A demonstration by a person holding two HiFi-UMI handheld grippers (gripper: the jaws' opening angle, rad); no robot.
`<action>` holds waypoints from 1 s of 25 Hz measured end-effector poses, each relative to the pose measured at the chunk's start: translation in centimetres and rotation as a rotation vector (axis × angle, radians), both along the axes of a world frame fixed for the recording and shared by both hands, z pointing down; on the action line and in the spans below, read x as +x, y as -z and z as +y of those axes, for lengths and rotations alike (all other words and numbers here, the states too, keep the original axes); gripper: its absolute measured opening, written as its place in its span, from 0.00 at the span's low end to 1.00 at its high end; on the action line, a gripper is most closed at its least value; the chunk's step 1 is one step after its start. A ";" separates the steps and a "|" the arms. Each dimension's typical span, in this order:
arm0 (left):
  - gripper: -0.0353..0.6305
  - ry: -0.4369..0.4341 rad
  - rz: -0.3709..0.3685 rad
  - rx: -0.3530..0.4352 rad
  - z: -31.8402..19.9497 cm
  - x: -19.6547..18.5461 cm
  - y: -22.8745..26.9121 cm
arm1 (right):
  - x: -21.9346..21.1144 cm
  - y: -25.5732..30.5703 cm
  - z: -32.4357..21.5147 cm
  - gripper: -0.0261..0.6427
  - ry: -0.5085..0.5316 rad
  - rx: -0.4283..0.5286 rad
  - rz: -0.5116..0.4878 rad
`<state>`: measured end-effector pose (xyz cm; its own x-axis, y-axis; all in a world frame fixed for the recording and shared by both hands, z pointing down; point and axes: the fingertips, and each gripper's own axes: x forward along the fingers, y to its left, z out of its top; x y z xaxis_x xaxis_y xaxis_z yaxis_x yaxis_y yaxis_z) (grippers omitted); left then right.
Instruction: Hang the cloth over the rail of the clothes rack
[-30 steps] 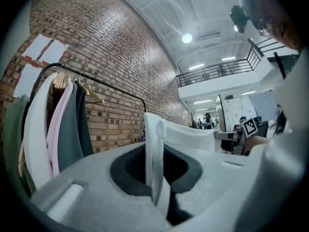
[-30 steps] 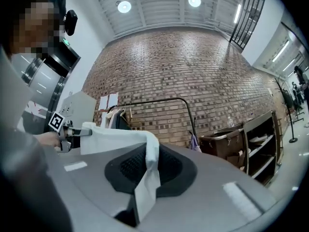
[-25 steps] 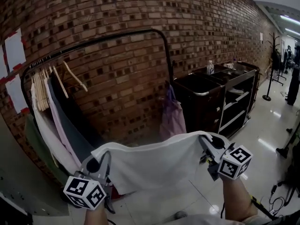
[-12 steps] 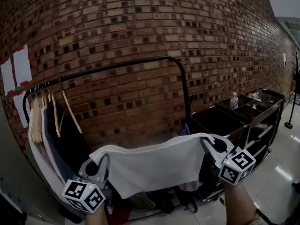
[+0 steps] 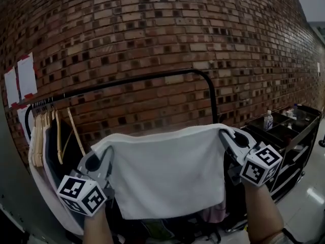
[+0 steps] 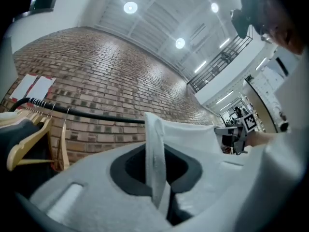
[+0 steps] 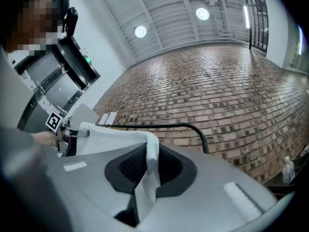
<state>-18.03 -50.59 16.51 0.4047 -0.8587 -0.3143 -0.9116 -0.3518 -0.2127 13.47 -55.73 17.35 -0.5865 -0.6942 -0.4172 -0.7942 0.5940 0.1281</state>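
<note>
A white cloth (image 5: pixel 165 173) hangs spread between my two grippers in front of the black clothes rack rail (image 5: pixel 132 82). My left gripper (image 5: pixel 99 155) is shut on the cloth's top left corner (image 6: pixel 155 153). The right gripper (image 5: pixel 227 135) is shut on the top right corner (image 7: pixel 148 166). The cloth's top edge sits below the rail and nearer to me, apart from it. In the left gripper view the rail (image 6: pixel 96 116) runs behind the pinched cloth; in the right gripper view the rail's bent end (image 7: pixel 193 129) curves down just past the jaws.
Wooden hangers (image 5: pixel 48 133) and hung clothes (image 5: pixel 45 161) fill the rack's left end. A brick wall (image 5: pixel 152 34) stands behind the rack. A dark cart (image 5: pixel 284 141) with a bottle (image 5: pixel 267 120) stands at the right. White papers (image 5: pixel 20 78) are taped to the wall at the left.
Both grippers have lifted the cloth higher and toward the rail. The view has tilted up, so the rail now sits lower in the picture and the floor has dropped out of sight.
</note>
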 end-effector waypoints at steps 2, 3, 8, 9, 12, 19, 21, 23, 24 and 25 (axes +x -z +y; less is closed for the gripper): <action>0.09 -0.002 -0.016 0.045 -1.3 -0.3 2.3 | -0.4 2.3 -1.5 0.08 0.019 0.026 -0.006; 0.09 0.002 -0.029 0.070 -1.9 -0.5 3.7 | -0.7 3.5 -2.2 0.08 0.019 0.046 -0.002; 0.09 0.015 -0.067 0.171 -5.0 -2.0 10.6 | -2.3 10.6 -6.1 0.08 0.042 0.131 -0.019; 0.09 0.023 -0.071 0.187 -5.7 -2.4 11.9 | -2.7 12.0 -6.9 0.08 0.038 0.153 -0.016; 0.09 0.057 -0.080 0.229 -7.7 -3.7 16.3 | -4.0 16.9 -8.8 0.08 0.038 0.217 -0.019; 0.09 0.106 -0.138 0.239 -12.9 -6.0 24.4 | -6.3 26.9 -14.4 0.08 -0.009 0.311 0.060; 0.09 0.128 -0.167 0.240 -14.2 -6.5 26.6 | -6.9 29.3 -15.9 0.08 -0.027 0.320 0.088; 0.09 0.155 -0.198 0.242 -15.5 -7.0 28.8 | -7.6 31.6 -17.5 0.08 -0.048 0.324 0.113; 0.09 0.169 -0.213 0.239 -16.3 -7.3 29.8 | -7.9 32.7 -18.3 0.08 -0.057 0.322 0.123; 0.09 0.183 -0.227 0.233 -17.1 -7.6 30.6 | -8.2 33.6 -19.2 0.08 -0.064 0.316 0.133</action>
<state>-25.60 -67.68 -14.12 0.3328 -0.8396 -0.4294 -0.8753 -0.1058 -0.4718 5.30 -74.95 -16.22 -0.6097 -0.5800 -0.5403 -0.7925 0.4584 0.4022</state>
